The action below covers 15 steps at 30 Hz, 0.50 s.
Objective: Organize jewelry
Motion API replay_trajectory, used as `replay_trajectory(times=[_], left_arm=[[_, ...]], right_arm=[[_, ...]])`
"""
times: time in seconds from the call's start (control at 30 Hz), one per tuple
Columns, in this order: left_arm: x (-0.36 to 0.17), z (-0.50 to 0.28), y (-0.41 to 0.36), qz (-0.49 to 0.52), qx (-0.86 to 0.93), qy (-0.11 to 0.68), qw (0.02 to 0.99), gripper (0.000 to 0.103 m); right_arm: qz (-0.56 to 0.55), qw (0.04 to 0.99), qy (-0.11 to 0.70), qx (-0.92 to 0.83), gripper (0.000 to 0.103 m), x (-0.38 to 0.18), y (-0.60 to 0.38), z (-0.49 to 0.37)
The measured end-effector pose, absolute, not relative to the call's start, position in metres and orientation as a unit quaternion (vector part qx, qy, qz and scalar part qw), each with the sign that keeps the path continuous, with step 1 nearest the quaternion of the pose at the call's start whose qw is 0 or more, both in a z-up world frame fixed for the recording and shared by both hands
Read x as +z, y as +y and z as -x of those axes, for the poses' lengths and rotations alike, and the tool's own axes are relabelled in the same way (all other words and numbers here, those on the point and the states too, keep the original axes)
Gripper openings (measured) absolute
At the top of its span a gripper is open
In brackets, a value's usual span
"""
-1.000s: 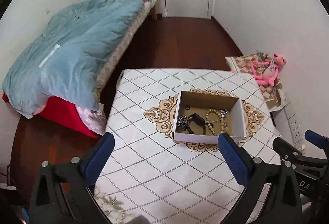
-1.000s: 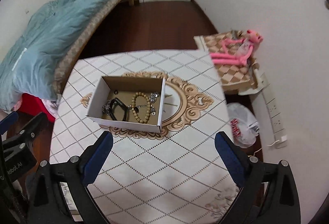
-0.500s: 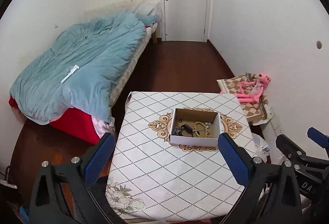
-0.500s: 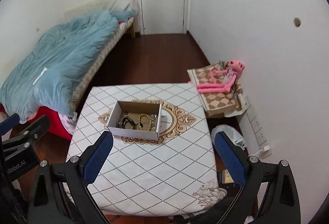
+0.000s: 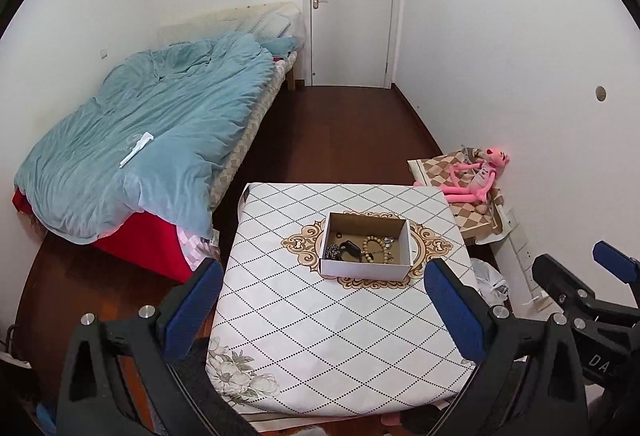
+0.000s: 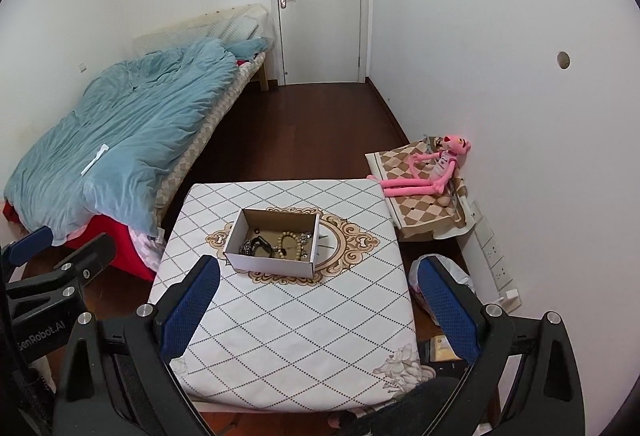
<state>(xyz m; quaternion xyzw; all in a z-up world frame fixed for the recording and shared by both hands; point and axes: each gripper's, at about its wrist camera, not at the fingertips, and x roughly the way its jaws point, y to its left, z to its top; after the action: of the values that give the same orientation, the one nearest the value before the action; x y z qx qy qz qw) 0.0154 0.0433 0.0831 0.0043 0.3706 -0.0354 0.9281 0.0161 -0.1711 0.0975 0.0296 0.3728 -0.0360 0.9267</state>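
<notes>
An open cardboard box [image 5: 366, 268] [image 6: 272, 263] stands at the middle of a small table with a diamond-pattern cloth [image 5: 320, 336] [image 6: 304, 336]. Inside lie a wooden bead bracelet [image 5: 373, 249] [image 6: 289, 245], a black band [image 5: 349, 249] [image 6: 261, 245] and a dark metal piece [image 5: 332, 251]. My left gripper [image 5: 324, 312] is open and empty, high above and well back from the table. My right gripper [image 6: 316, 306] is open and empty, equally high. Each gripper shows at the other view's edge.
A bed with a blue duvet [image 5: 152, 140] [image 6: 128, 128] stands left of the table. A pink plush toy [image 5: 476, 176] [image 6: 432, 168] lies on a checked cushion by the right wall. A white door [image 5: 352, 0] is at the far end. A plastic bag [image 5: 490, 282] lies on the floor at right.
Both grippers have pulled up and back from the table. The box looks much smaller and more of the room shows. Both stay open and empty.
</notes>
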Motion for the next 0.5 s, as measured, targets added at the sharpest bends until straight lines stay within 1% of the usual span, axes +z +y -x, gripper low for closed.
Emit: replay_trajectory(times=[0.17,0.5], left_arm=[[0.073,-0.035,0.038,-0.01,-0.031,0.391,0.92,0.103],[0.051,-0.087,0.034,-0.016,-0.005,0.42,0.907,0.103]], right_arm=[[-0.028,0.922,0.384,-0.042,0.103,0.089,-0.174,-0.036],[-0.02,0.906,0.42,-0.055,0.103,0.052,-0.177,-0.098]])
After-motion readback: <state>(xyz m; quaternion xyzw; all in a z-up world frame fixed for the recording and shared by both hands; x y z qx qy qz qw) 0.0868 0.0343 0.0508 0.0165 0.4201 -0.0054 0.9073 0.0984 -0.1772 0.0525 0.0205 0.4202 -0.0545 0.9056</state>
